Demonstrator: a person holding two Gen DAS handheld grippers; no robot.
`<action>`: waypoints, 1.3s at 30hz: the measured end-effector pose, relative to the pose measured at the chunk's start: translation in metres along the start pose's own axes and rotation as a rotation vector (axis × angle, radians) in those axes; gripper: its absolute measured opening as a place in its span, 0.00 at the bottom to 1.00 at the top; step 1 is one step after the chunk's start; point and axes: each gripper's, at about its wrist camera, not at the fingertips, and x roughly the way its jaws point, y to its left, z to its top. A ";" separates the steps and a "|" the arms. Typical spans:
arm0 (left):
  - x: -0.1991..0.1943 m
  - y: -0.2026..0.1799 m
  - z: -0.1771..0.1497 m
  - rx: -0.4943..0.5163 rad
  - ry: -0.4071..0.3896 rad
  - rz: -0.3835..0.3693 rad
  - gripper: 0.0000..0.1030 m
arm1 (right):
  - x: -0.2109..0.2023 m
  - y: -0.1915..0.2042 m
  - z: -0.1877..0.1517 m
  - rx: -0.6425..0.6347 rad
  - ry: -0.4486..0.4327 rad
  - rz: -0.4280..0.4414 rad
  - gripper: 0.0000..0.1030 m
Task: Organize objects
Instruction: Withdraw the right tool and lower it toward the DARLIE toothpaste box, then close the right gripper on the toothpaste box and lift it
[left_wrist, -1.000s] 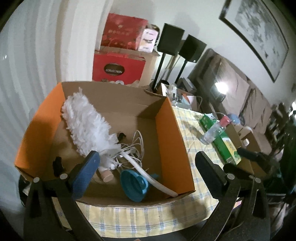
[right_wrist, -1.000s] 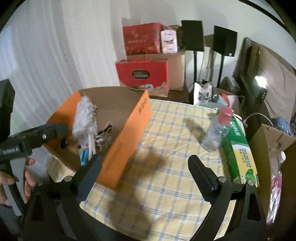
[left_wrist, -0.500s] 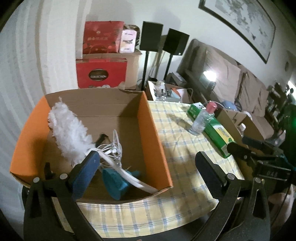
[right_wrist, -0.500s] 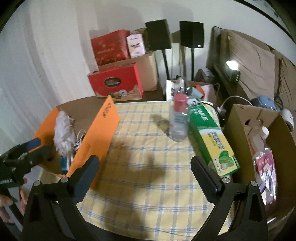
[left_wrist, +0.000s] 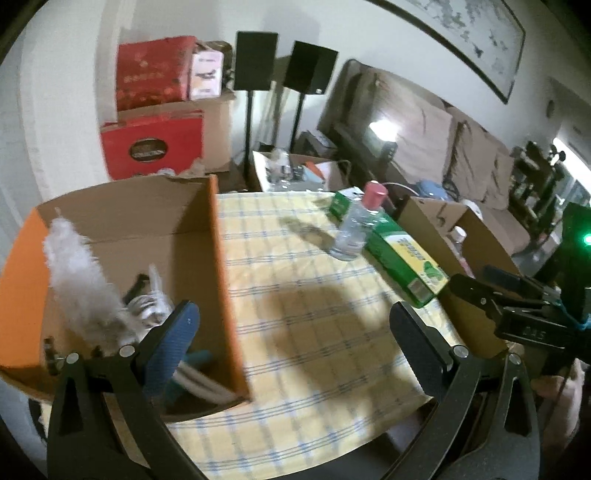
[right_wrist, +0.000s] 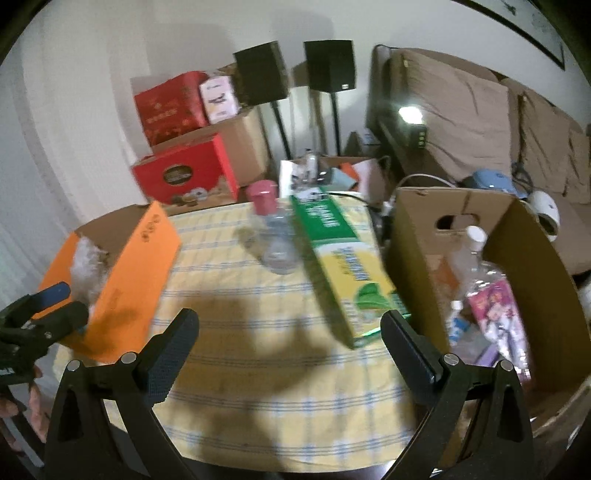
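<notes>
An orange cardboard box (left_wrist: 221, 266) (right_wrist: 129, 273) stands on the left of the checked tablecloth (left_wrist: 306, 295) and holds a white feather duster (left_wrist: 79, 280), white cables and a teal item. A clear bottle with a pink cap (left_wrist: 356, 225) (right_wrist: 275, 229) stands beside a long green and yellow carton (left_wrist: 399, 251) (right_wrist: 347, 273) on the table's right. My left gripper (left_wrist: 295, 336) hangs open near the table's front edge, empty. My right gripper (right_wrist: 290, 339) is open and empty too, over the front of the cloth.
A brown cardboard box (right_wrist: 480, 236) with bottles and a pink packet stands right of the table. Red gift boxes (left_wrist: 151, 147), two black speakers on stands (left_wrist: 284, 70) and a sofa (left_wrist: 443, 144) lie behind. A hand (right_wrist: 37, 398) shows at the lower left.
Both views have swung to the right: the orange box has slid left in each frame, while the bottle, the carton and the brown box have come closer to centre. Both grippers stay open.
</notes>
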 end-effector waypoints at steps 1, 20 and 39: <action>0.002 -0.002 0.000 0.001 0.003 -0.006 1.00 | 0.000 -0.005 -0.001 0.001 -0.001 -0.012 0.97; 0.068 -0.028 0.014 0.006 0.115 -0.085 1.00 | 0.057 -0.031 0.020 -0.122 0.091 -0.044 0.80; 0.079 -0.027 0.020 -0.006 0.128 -0.107 1.00 | 0.122 -0.039 0.032 -0.160 0.210 -0.062 0.75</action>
